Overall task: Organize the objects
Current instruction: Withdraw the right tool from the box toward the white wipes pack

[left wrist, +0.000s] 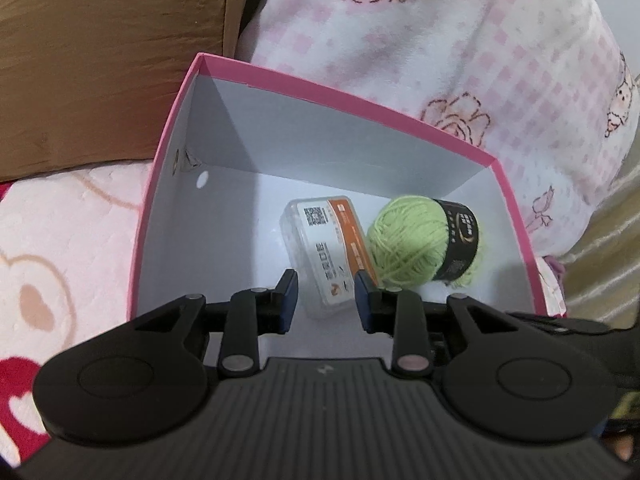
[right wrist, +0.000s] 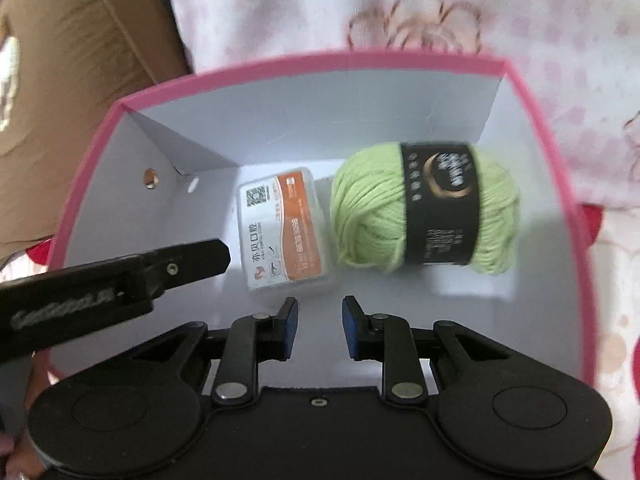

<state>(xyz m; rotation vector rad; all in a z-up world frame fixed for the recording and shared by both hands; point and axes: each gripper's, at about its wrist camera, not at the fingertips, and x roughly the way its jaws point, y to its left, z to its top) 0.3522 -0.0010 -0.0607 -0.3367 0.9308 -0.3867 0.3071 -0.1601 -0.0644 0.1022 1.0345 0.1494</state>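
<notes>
Bedding fills both views: a pink-and-white checked blanket (left wrist: 460, 40) with rose prints across the top and right, a brown cushion (left wrist: 100, 60) at upper left, and a pale pink cover (left wrist: 68, 240) with red patches at lower left. On this soft surface sits an open box (left wrist: 352, 104), pink outside and white inside, taking up the middle of each frame. Inside it, toward the right, lies a ball of light green yarn (right wrist: 424, 208) with a black paper band; just to its left, close or touching, lies a small clear plastic case (right wrist: 284, 232) with an orange-and-white label. Left gripper (left wrist: 326, 296) hangs over the box at lower centre, jaws narrowly apart, holding nothing, the case seen below the gap. Right gripper (right wrist: 319, 328) likewise sits low in the box, jaws nearly closed and empty, near the case's lower edge.
</notes>
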